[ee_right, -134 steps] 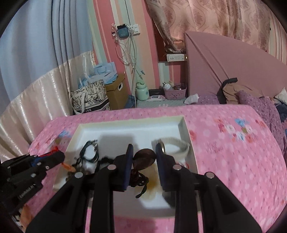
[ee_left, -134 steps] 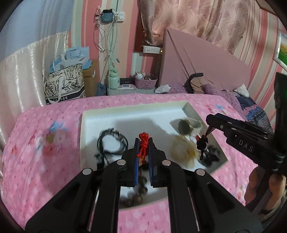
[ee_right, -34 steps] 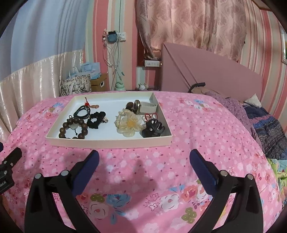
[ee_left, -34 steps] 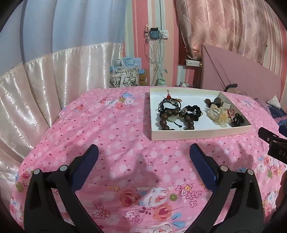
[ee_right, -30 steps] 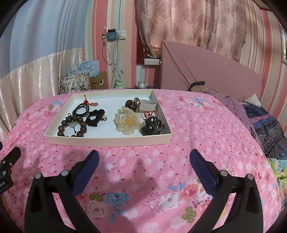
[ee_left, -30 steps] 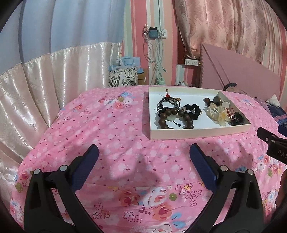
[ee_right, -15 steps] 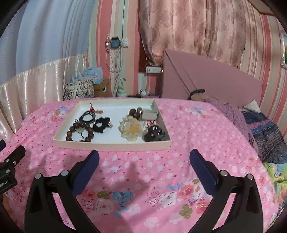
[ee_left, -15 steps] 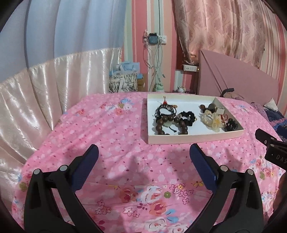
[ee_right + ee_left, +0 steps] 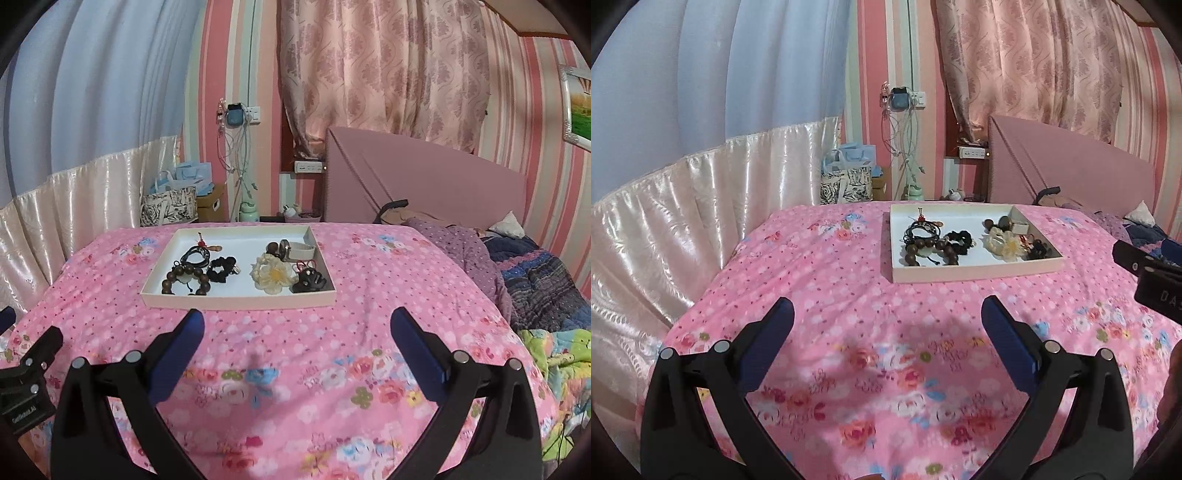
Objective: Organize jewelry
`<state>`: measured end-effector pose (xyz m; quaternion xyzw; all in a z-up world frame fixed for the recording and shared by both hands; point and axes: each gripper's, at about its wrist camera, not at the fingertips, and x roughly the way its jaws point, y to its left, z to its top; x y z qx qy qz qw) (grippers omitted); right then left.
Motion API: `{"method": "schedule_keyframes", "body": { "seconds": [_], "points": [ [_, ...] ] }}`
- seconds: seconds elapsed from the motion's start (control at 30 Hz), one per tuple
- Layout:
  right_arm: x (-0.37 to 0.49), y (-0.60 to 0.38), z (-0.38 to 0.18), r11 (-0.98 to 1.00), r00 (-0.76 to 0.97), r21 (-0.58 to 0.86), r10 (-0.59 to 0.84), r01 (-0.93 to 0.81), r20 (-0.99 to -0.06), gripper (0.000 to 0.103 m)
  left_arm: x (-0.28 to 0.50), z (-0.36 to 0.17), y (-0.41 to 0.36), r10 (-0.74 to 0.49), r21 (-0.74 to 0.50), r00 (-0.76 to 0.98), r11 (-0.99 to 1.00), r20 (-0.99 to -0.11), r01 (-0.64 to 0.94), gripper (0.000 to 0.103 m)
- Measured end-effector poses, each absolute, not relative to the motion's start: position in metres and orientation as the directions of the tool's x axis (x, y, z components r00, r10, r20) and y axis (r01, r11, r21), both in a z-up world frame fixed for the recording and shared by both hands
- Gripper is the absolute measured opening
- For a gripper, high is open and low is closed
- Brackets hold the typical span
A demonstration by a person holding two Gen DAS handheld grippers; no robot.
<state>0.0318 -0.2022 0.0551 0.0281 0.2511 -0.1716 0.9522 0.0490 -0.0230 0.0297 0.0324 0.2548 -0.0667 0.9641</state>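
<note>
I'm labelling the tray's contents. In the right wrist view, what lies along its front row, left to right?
Brown wooden bead bracelet → black fabric scrunchie → cream flower-shaped hair tie → black plastic claw clip, all inside the white rectangular tray.

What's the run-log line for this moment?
left tool: open, empty | right tool: open, empty | jewelry: all in tray | tray: on bedspread

Bedspread (image 9: 332,354) is soft matt printed cloth. The tray (image 9: 236,300) looks like matt card, smooth inside. Bead bracelet (image 9: 186,282) by its left edge looks like polished wood; the side curtain (image 9: 701,206) is glossy satin.
</note>
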Motion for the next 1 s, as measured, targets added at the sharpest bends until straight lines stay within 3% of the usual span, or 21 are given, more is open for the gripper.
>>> {"method": "schedule_keyframes", "body": {
  "seconds": [1.0],
  "points": [
    [0.004,-0.197,0.025,0.943,0.795,-0.025,-0.295,0.333,-0.529,0.101,0.027,0.009,-0.01,-0.132,-0.014,0.84,0.989,-0.526,0.146,0.1]
  ]
}}
